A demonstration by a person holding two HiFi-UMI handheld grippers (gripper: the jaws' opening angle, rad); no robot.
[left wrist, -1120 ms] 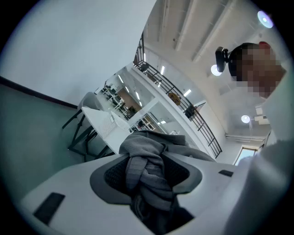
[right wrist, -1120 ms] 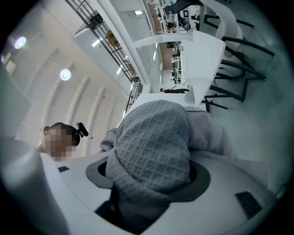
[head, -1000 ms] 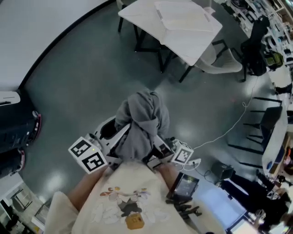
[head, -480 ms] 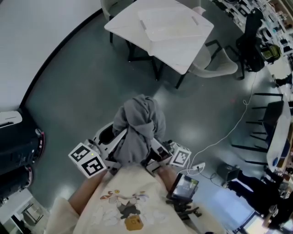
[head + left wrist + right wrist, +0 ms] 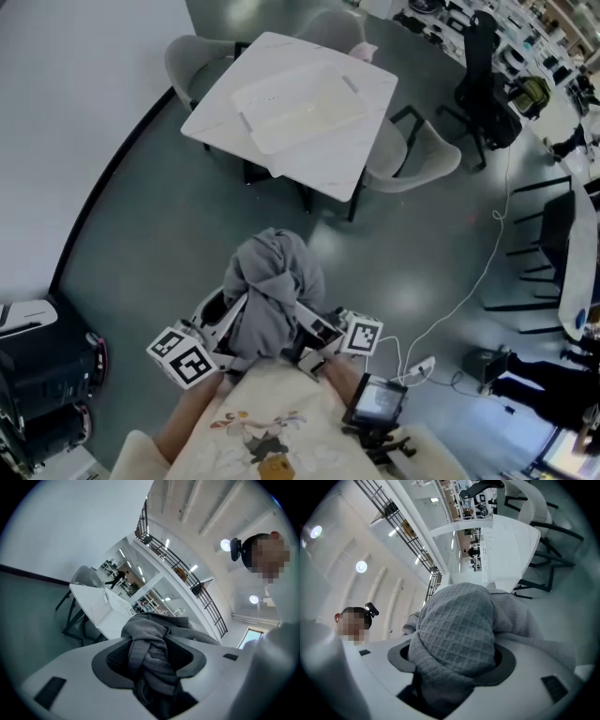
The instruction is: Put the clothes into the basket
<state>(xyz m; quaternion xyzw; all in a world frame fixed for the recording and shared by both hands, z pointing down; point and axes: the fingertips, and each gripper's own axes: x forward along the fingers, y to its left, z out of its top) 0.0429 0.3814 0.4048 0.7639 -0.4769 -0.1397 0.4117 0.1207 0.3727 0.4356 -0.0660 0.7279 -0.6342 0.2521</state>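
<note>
The left gripper (image 5: 228, 315) is clamped on the grey garment (image 5: 270, 291). In its own view twisted folds of cloth fill the gap between its jaws. The garment rides as a bunched heap across both grippers, in front of the person's chest and above the grey floor (image 5: 150, 244), as it did a second ago. The right gripper (image 5: 314, 325) is likewise closed on the same bundle, with waffle-knit cloth packed between its widely set jaws. The grip looks unchanged.

What differs is the surroundings. The white table (image 5: 352, 155), which was cut off at the upper right a second ago, now lies whole in the upper middle. The white basket (image 5: 309, 127) stands on it, well apart from the garment. A black office chair (image 5: 483, 84) now shows further right.
</note>
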